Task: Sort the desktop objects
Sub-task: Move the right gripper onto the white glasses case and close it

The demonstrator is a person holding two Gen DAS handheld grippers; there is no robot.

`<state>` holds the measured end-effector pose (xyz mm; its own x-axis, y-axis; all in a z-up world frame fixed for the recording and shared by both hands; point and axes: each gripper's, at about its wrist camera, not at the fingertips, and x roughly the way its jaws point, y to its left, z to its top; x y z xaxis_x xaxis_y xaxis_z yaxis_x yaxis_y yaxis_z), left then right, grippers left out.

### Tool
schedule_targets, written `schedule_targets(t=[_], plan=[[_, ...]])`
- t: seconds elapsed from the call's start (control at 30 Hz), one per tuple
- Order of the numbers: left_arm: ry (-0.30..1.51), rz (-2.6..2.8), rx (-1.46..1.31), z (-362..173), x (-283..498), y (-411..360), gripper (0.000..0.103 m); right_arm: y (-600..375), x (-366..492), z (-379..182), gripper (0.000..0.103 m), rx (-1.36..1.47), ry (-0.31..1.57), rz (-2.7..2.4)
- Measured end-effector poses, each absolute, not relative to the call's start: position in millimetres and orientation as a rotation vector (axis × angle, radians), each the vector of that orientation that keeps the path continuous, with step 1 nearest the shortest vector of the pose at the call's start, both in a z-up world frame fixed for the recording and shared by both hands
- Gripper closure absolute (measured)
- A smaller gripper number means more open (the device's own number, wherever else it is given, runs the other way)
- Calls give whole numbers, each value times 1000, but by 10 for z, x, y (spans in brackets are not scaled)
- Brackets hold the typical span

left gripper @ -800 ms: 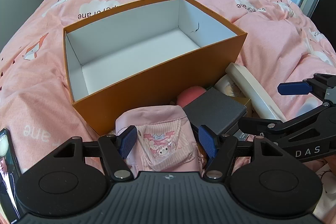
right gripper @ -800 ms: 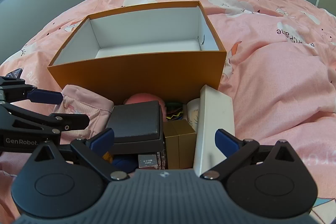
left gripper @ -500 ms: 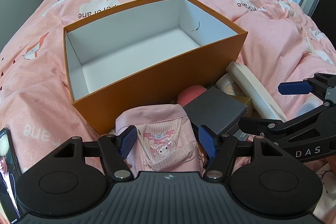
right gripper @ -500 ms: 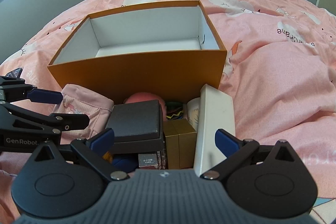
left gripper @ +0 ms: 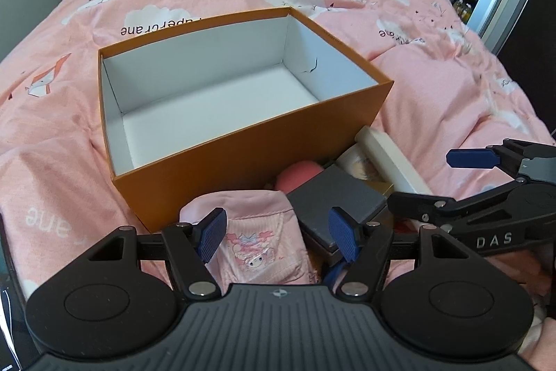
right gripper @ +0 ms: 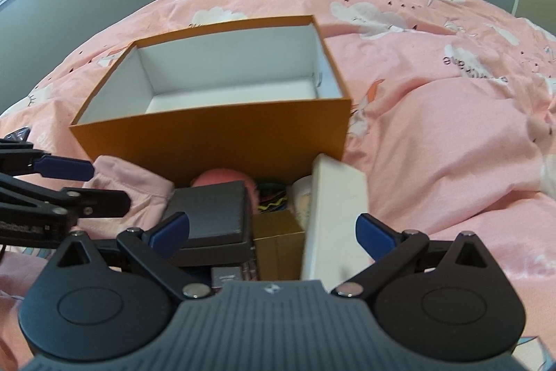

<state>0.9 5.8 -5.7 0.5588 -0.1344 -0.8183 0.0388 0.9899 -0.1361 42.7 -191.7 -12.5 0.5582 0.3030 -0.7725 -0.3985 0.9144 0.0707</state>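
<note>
Presently, the pink bed cover [left gripper: 434, 86] is carrying an empty orange box [left gripper: 243, 141] at frame centre. Below it, the unsorted pile is lying against the box's near wall: white long box [right gripper: 335, 218], dark grey case [right gripper: 212, 218], pink pouch [left gripper: 257, 239]. The left tool [left gripper: 278, 233] is straddling the pouch, pads apart, nothing clamped. The right tool [right gripper: 271, 230] is standing wide apart above the pile, empty. Advised: be centring the pouch, closing on its bulk, lifting clear of the wall.

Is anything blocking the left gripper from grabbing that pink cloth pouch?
Nothing visible does. The left gripper is open with the pink pouch right between its fingers. The dark grey box only sits beside it.
</note>
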Motion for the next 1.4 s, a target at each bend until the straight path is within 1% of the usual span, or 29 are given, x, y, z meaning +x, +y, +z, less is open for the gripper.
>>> schedule_targets(t=[0.2, 0.23, 0.3, 0.33, 0.37, 0.4, 0.43, 0.47, 0.5, 0.53, 0.6, 0.67, 0.87, 1.23, 1.4], plan=[[959, -98, -119, -27, 63, 101, 27, -2113, 532, -91, 1, -71, 888, 382], [952, -103, -115, -17, 69, 105, 27, -2144, 554, -98, 1, -59, 894, 380], [942, -104, -102, -3, 85, 105, 32, -2189, 575, -107, 3, -50, 895, 382], [940, -107, -91, 3, 98, 101, 34, -2202, 579, -112, 9, -55, 889, 381], [941, -112, -82, 5, 110, 96, 38, -2198, 580, -117, 14, -64, 887, 380], [945, -119, -79, 6, 124, 91, 42, -2199, 585, -128, 16, -75, 887, 377], [950, -132, -77, 6, 140, 84, 49, -2205, 597, -141, 22, -80, 889, 373], [954, -148, -78, 3, 153, 75, 51, -2224, 614, -150, 27, -77, 894, 373], [957, -165, -79, -1, 164, 63, 53, -2240, 635, -166, 30, -71, 902, 371], [959, -184, -77, -5, 175, 43, 62, -2266, 660, -185, 34, -58, 915, 370], [965, -248, -61, -12, 191, -14, 64, -2288, 710, -220, 40, -45, 934, 373], [969, -315, -40, -20, 211, -100, 72, -2300, 753, -269, 44, -50, 964, 372], [968, -424, -6, -41, 295, -321, 72, -2210, 811, -400, 45, -90, 1022, 384], [997, -391, -5, -156, 433, -363, 72, -2018, 1055, -581, 44, -183, 1038, 366], [965, -346, 31, -133, 442, -393, 72, -1946, 1088, -676, 44, -274, 1019, 331]])
